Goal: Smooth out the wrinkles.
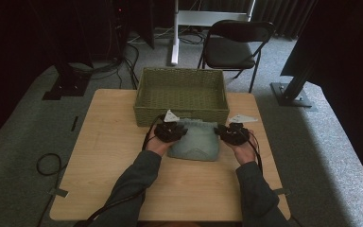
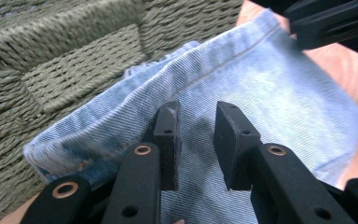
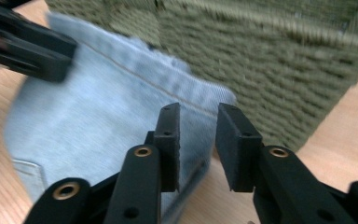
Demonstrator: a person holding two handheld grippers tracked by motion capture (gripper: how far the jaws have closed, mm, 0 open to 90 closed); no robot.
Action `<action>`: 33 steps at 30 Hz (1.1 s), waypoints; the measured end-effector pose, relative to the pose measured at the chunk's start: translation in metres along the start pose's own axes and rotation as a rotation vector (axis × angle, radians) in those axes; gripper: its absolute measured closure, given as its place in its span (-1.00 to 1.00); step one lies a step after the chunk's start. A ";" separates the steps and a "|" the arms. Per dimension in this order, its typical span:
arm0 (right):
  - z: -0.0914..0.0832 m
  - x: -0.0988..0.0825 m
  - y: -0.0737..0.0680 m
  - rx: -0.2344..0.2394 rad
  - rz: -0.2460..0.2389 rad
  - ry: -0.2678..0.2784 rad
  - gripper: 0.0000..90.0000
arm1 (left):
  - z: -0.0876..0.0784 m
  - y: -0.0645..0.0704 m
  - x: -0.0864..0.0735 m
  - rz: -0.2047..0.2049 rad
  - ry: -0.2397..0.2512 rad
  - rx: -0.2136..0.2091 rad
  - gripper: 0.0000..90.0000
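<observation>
The folded denim piece (image 1: 196, 140) lay on the table (image 1: 104, 156) near its far edge, touching the front wall of the woven basket (image 1: 182, 92). The left gripper (image 1: 170, 131) sat over its left side, the right gripper (image 1: 232, 134) at its right edge. Both pairs of jaws stood parted a little, pinching nothing.

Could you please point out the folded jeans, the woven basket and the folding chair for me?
folded jeans (image 1: 196, 142): high view, middle of the denim.
woven basket (image 1: 181, 116): high view, near wall.
folding chair (image 1: 229, 52): high view, seat.
</observation>
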State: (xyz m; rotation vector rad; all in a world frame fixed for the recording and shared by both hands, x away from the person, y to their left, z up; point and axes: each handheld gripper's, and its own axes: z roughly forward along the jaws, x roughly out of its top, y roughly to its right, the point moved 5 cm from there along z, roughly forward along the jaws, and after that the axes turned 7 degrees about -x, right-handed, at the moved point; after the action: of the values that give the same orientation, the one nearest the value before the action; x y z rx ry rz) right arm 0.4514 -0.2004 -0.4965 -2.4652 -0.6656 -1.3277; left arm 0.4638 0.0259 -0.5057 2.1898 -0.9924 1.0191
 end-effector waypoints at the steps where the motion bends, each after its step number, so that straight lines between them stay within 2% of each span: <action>1: -0.002 0.002 -0.002 0.004 -0.008 0.011 0.50 | 0.002 -0.002 0.000 -0.001 -0.004 0.006 0.62; 3: -0.006 0.008 -0.009 0.022 -0.043 0.042 0.48 | 0.005 -0.004 0.000 -0.007 -0.005 0.014 0.64; 6: -0.007 0.013 -0.019 0.053 -0.079 0.057 0.47 | 0.010 -0.007 0.001 -0.017 -0.009 0.036 0.67; 10: 0.000 0.015 -0.031 0.084 -0.102 0.050 0.44 | 0.019 -0.010 -0.003 -0.017 -0.028 0.066 0.70; 12: 0.005 0.014 -0.036 0.096 -0.112 0.038 0.45 | 0.020 -0.010 -0.003 -0.025 -0.026 0.066 0.70; 14: 0.011 0.013 -0.039 0.100 -0.127 0.021 0.46 | 0.018 -0.008 -0.003 -0.011 -0.021 0.057 0.63; 17: 0.024 0.009 -0.036 0.064 -0.153 -0.027 0.45 | 0.016 -0.009 -0.008 0.023 -0.025 0.081 0.60; 21: 0.040 -0.005 -0.024 -0.032 -0.181 -0.121 0.46 | 0.013 -0.017 -0.018 0.007 -0.020 0.121 0.60; 23: 0.044 -0.012 -0.019 -0.022 -0.147 -0.138 0.46 | 0.013 -0.021 -0.024 -0.012 -0.019 0.122 0.59; 25: 0.047 -0.018 -0.018 -0.014 -0.127 -0.149 0.45 | 0.015 -0.021 -0.029 -0.003 -0.029 0.132 0.59; 28: 0.050 -0.024 -0.018 -0.014 -0.136 -0.162 0.44 | 0.017 -0.022 -0.034 0.002 -0.042 0.147 0.60; 33: 0.055 -0.030 -0.017 0.006 -0.131 -0.171 0.45 | 0.017 -0.024 -0.040 -0.012 -0.046 0.137 0.60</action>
State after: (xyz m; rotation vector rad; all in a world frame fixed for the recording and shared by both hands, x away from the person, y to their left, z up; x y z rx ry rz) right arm 0.4682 -0.1702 -0.5513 -2.5898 -0.8842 -1.1640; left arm 0.4726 0.0440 -0.5510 2.3377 -0.9535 1.0638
